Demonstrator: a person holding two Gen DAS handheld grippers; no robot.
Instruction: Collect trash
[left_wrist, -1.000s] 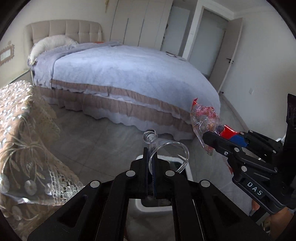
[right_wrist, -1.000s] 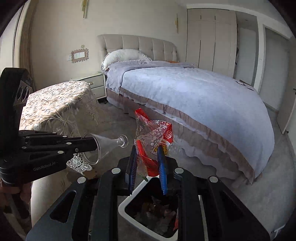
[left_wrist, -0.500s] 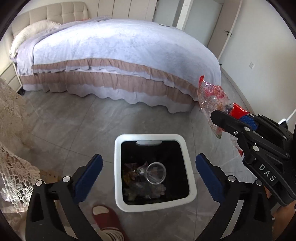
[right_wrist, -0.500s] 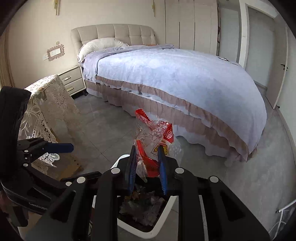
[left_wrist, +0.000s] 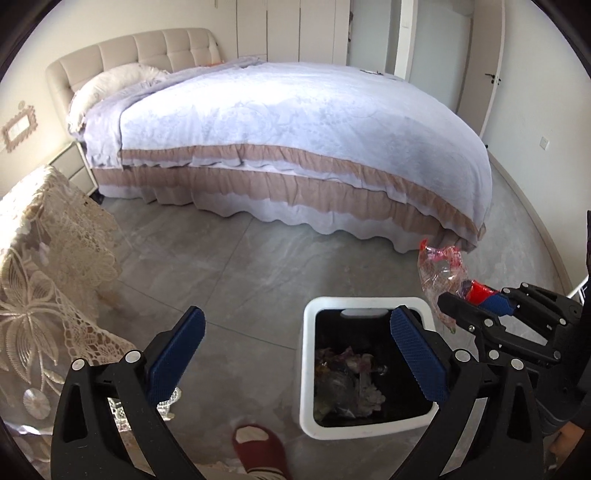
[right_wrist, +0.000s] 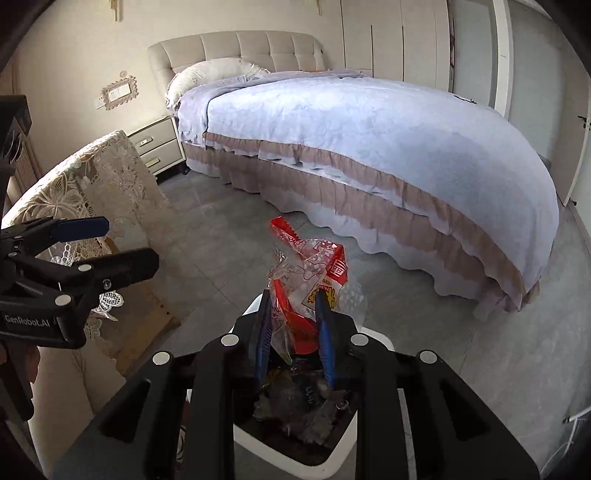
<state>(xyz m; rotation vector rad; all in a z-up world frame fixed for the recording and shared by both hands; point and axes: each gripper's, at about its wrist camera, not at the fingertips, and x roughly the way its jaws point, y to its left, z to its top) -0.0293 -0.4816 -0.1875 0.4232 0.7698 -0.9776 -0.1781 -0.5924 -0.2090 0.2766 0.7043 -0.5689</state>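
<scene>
Left claw (left_wrist: 295, 356): mine, spread wide, grasping nothing, above the floor beside the bin (left_wrist: 308, 373).
Right claw (right_wrist: 293, 328): clenched on a crinkled wrapper (right_wrist: 308, 273), held over the bin's trash.

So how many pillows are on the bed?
1 that I can see: a white pillow at the head of the bed, by the headboard. Others may hide under the cover.

I see a home bedroom: a large bed (left_wrist: 295, 147) with padded headboard (right_wrist: 236, 48), nightstand (right_wrist: 157, 149), wardrobes (right_wrist: 395, 37).
</scene>
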